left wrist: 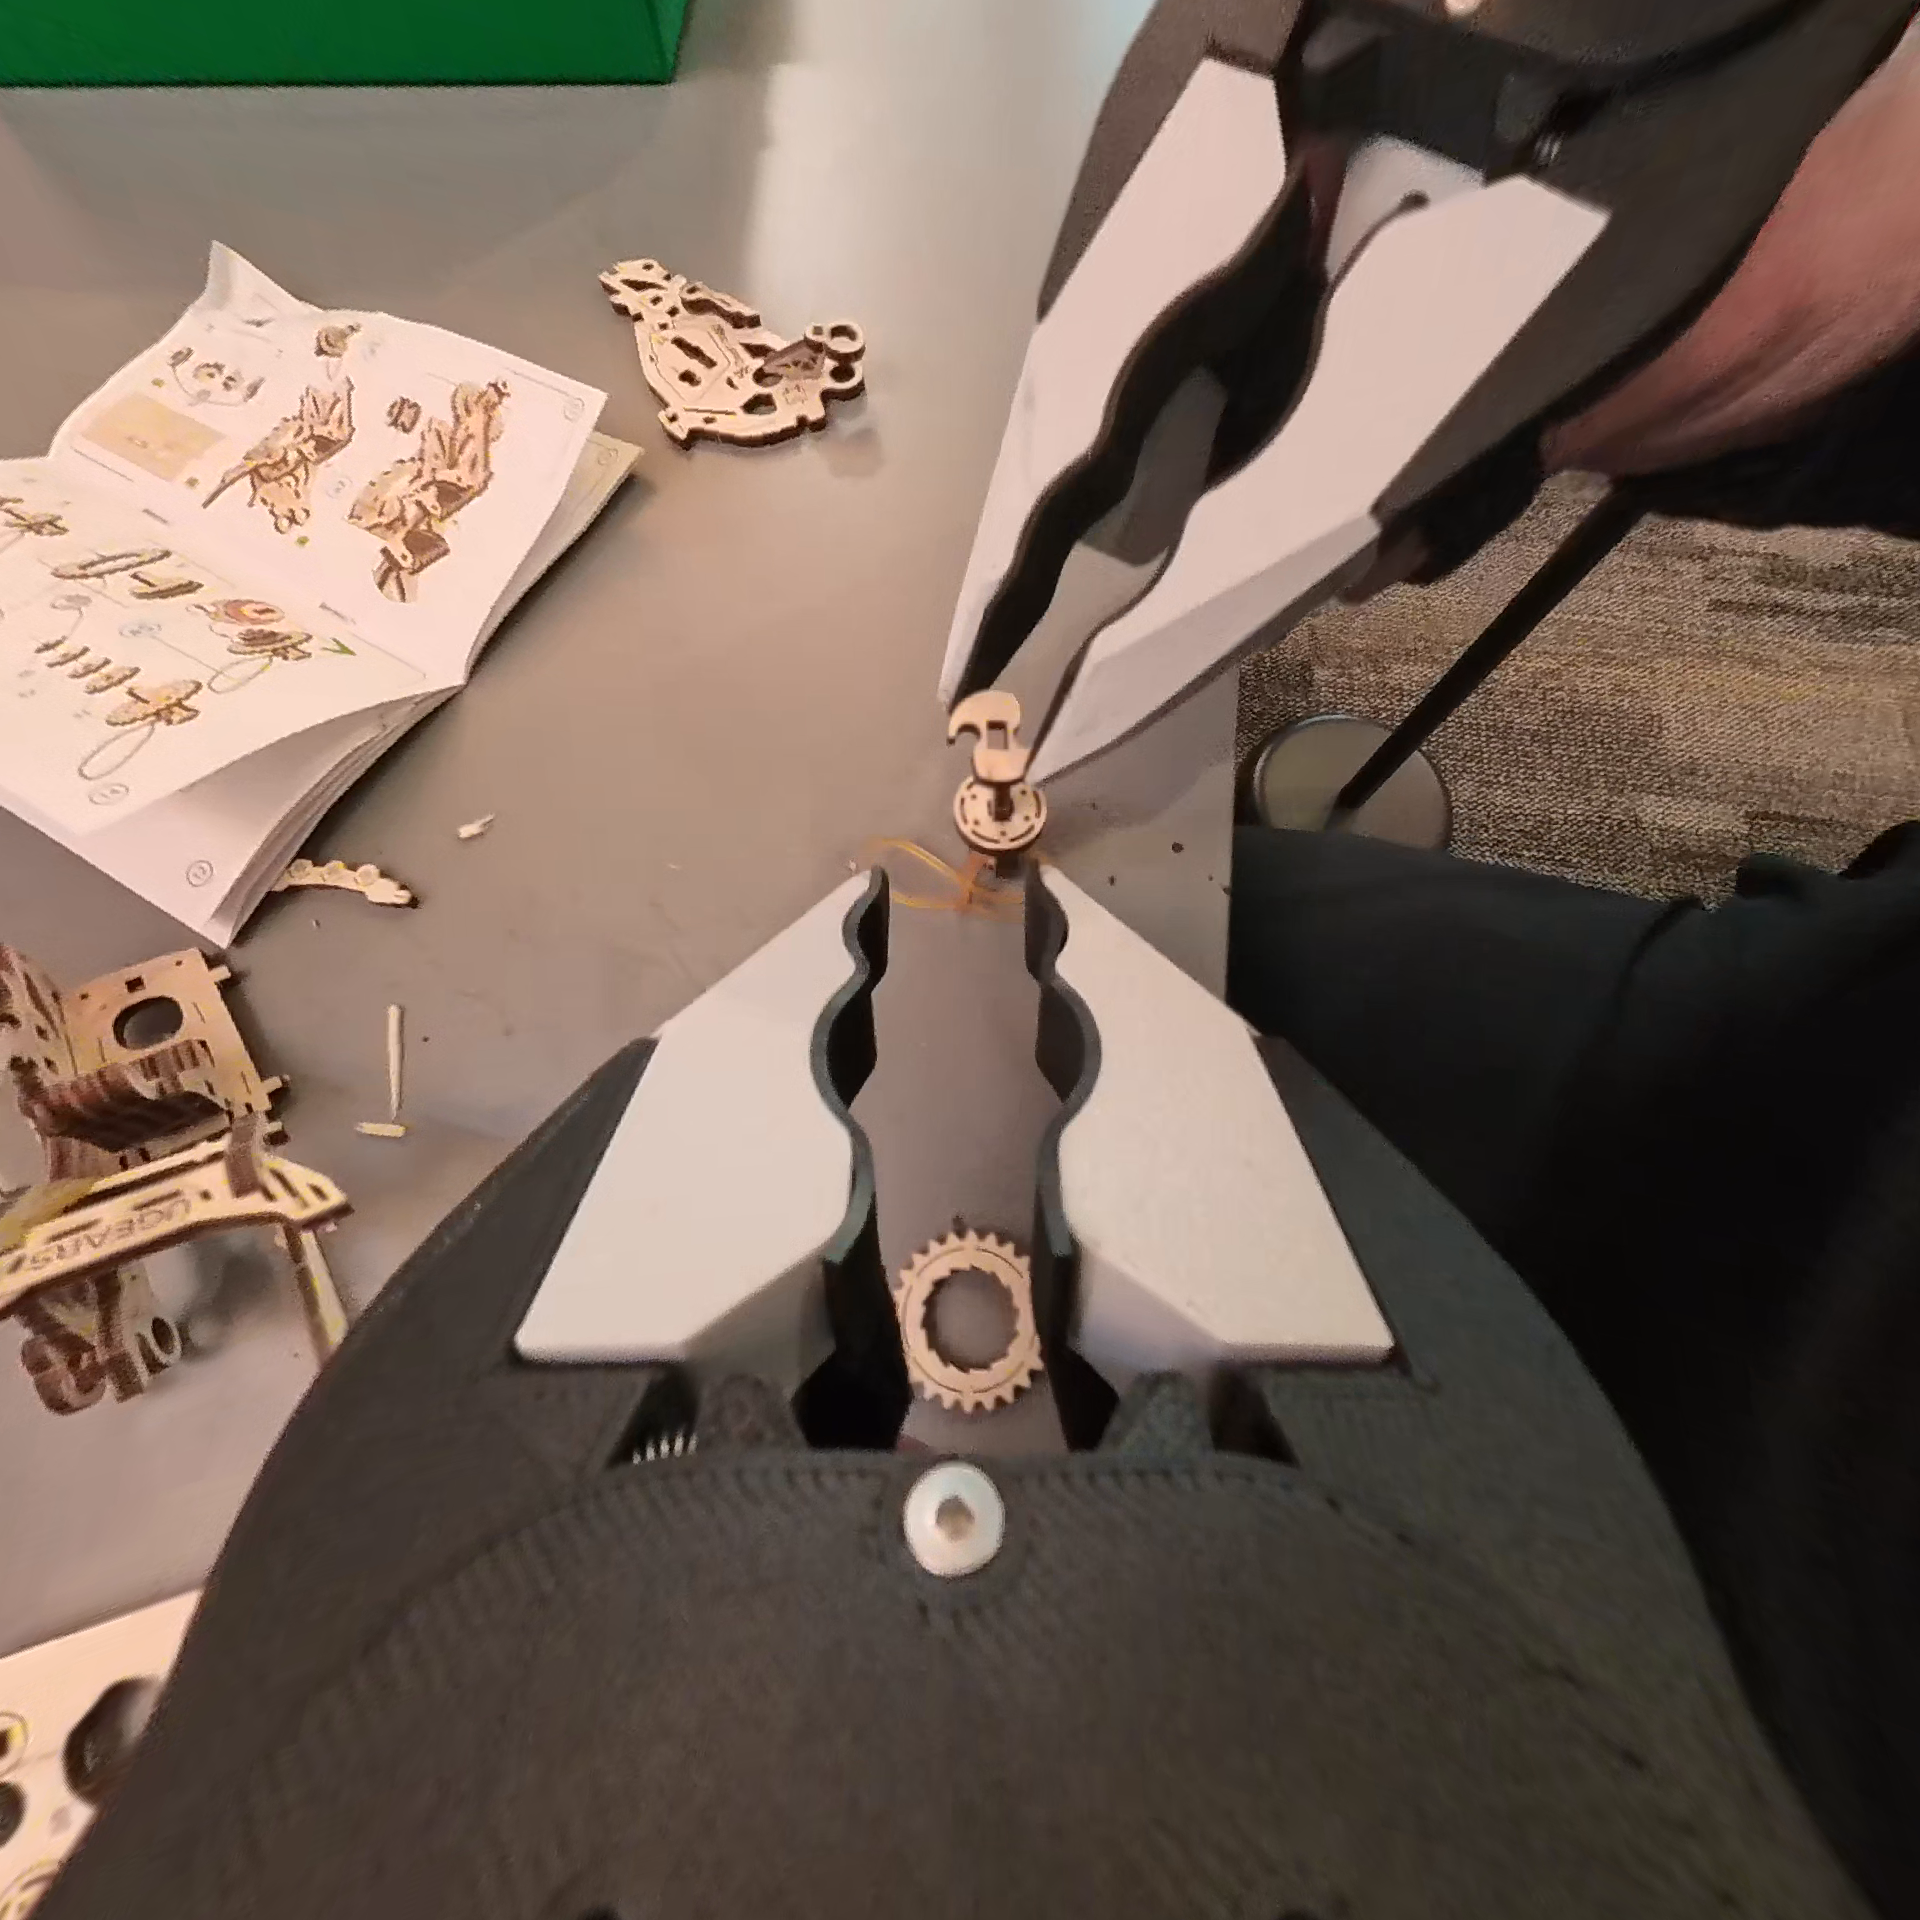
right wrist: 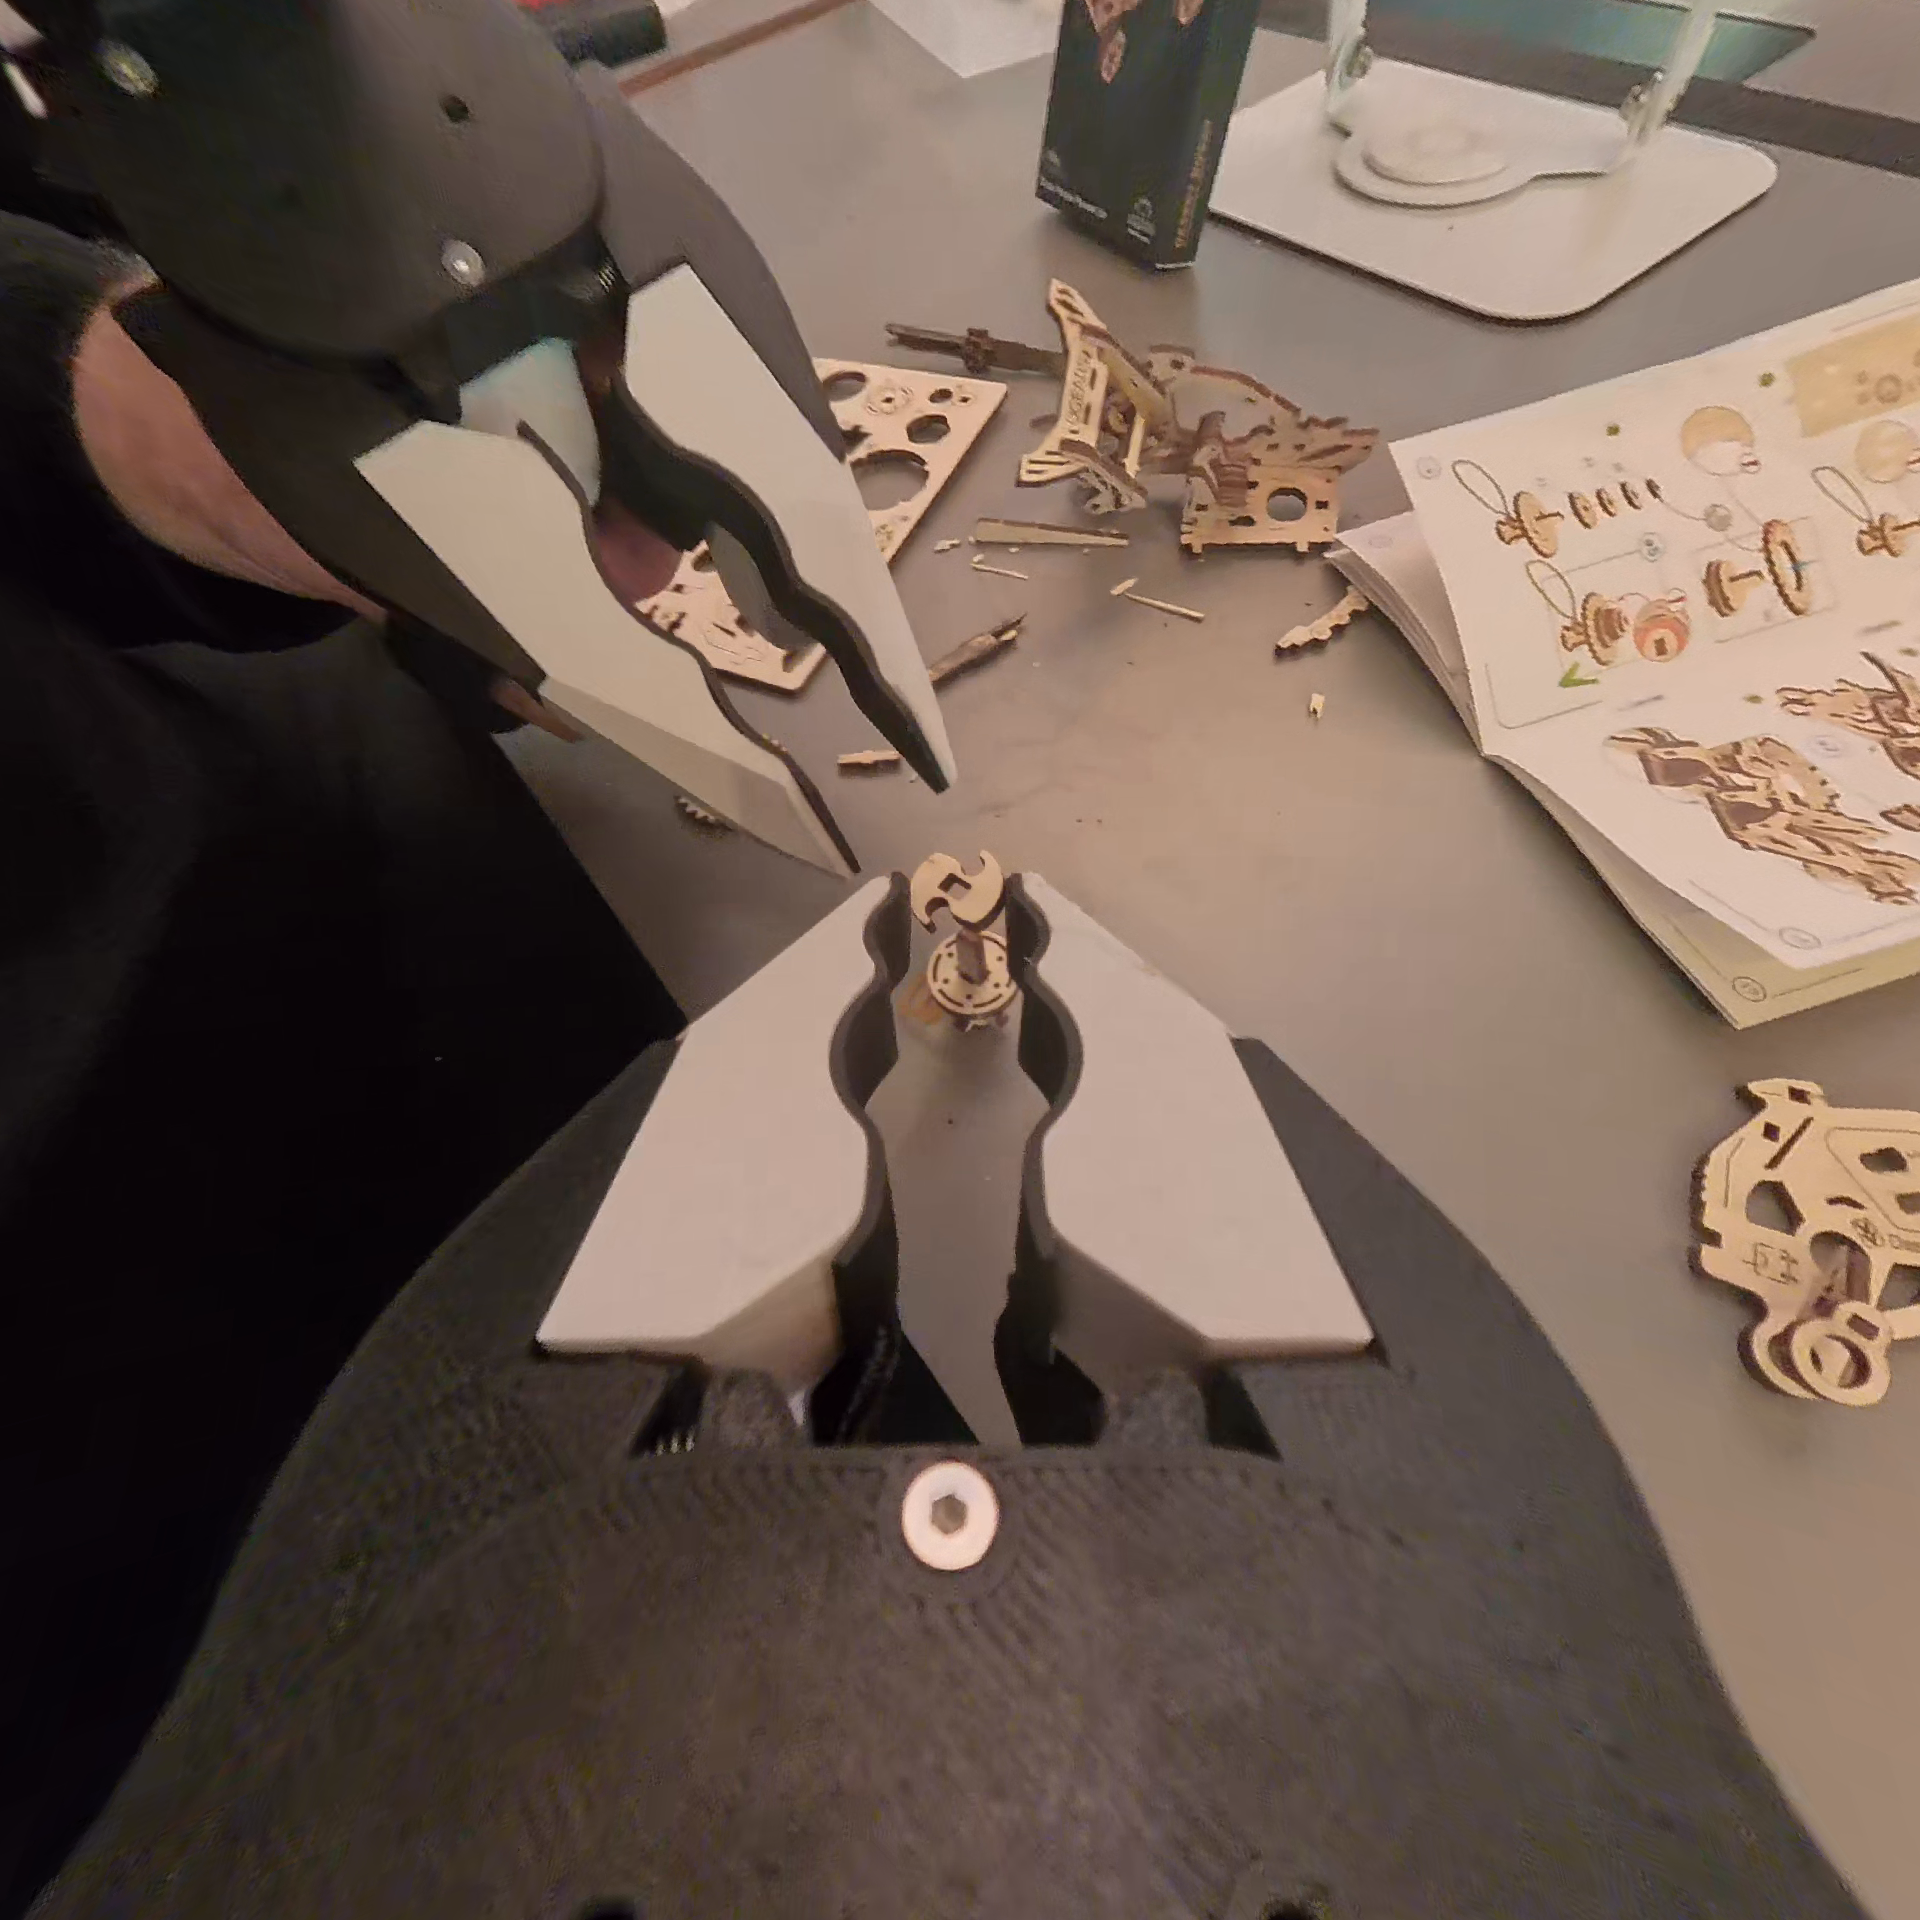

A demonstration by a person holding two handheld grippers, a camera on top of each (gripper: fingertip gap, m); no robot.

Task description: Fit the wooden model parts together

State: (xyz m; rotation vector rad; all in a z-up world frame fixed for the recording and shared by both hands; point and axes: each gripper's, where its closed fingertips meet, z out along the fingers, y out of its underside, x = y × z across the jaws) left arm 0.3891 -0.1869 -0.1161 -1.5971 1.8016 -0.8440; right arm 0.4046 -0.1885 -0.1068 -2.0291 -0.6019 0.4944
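On the grey table (left wrist: 644,644), from left to right in the left wrist view: one partly built wooden model frame (left wrist: 135,1174), one open white instruction booklet (left wrist: 281,582), one flat cut-out wooden plate (left wrist: 732,358), one small wooden toothed gear (left wrist: 968,1320), and one small wooden spindle assembly with a hooked top and a round disc (left wrist: 995,774). The right wrist view adds one dark upright carton (right wrist: 1143,125) and one punched-out wooden sheet (right wrist: 894,457).

The left gripper (left wrist: 956,883) has its jaws apart and clamps nothing. The gear lies on the table between its fingers near their base. Its tips sit just before the spindle assembly; contact cannot be determined.

The right gripper (right wrist: 958,891) has its jaws closed narrowly on the hooked top of the spindle assembly, holding it upright above the table.
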